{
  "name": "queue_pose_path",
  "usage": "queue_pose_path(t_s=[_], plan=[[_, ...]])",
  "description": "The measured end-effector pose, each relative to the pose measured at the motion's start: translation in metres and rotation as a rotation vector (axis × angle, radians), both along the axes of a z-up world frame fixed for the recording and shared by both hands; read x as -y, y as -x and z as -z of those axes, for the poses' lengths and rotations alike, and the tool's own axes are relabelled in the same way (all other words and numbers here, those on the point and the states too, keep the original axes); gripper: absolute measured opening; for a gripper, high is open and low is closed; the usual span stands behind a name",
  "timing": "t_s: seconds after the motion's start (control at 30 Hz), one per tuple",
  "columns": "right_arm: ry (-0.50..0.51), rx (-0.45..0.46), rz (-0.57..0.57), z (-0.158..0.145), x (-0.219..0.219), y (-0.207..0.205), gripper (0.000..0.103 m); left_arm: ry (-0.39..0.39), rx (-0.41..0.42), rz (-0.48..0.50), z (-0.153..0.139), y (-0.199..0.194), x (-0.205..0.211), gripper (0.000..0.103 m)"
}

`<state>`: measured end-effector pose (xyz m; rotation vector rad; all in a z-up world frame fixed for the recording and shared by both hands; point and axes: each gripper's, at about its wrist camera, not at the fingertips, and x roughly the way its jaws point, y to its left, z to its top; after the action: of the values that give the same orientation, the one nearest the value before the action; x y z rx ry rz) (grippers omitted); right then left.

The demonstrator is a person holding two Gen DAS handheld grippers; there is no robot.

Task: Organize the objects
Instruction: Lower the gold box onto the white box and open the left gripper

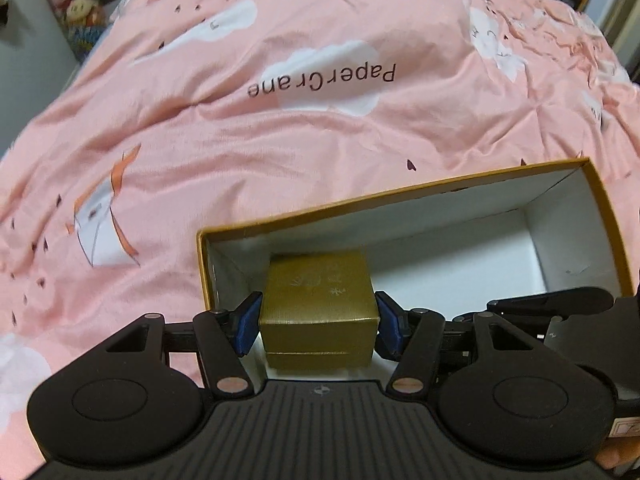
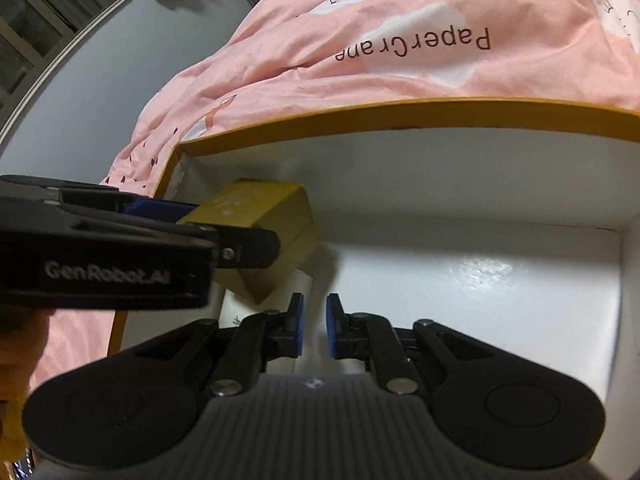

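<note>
The left hand-held gripper (image 1: pixel 318 322) points steeply down into the near left corner of an open cardboard box (image 1: pixel 394 192), and a small gold gift box (image 1: pixel 318 300) sits directly between its blue pads (image 1: pixel 248 326). The jaws stand wide, at about the width of the gold box; the pads lie at its two side faces, and I cannot tell for sure whether they press on it or have let go. In the right wrist view the gold box looks tilted, one corner down toward the white floor of the cardboard box, so it seems not yet settled flat.

The right hand-held gripper (image 2: pixel 314 328) hangs just beside, over the same box floor, its jaws nearly together with nothing between them. The gold box lies ahead of it and to its left; the left hand is plainly the nearer one.

The rest of the cardboard box, out to its far right end, is bare. The box rests on a bed under a pink quilt (image 1: pixel 280 152) printed with clouds and the words "PaperCrane". Plush toys (image 1: pixel 78 0) sit beyond the bed.
</note>
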<state>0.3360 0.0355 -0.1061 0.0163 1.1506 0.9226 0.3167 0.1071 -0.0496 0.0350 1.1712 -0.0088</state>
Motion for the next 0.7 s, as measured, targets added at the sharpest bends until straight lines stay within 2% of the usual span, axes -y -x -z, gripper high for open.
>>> queue_pose_path(t_s=[0.1, 0.2, 0.37, 0.57, 0.7], plan=[[-0.009, 0.011, 0.018, -0.001, -0.001, -0.001, 0.013, -0.012, 0.019, 0.001, -0.002, -0.001, -0.001, 0.070], [-0.010, 0.024, 0.027, 0.000, -0.004, -0.002, 0.013, 0.020, 0.052, -0.015, -0.006, -0.001, -0.006, 0.071], [-0.023, 0.040, 0.050, 0.001, -0.007, -0.005, 0.013, 0.104, 0.181, -0.022, -0.028, 0.014, -0.017, 0.071], [-0.028, 0.081, 0.069, -0.009, -0.009, -0.005, 0.013, 0.127, 0.314, -0.113, -0.052, 0.046, -0.038, 0.070], [-0.027, 0.119, 0.055, -0.012, -0.016, -0.002, 0.013, 0.171, 0.323, -0.205, -0.052, 0.062, -0.053, 0.064]])
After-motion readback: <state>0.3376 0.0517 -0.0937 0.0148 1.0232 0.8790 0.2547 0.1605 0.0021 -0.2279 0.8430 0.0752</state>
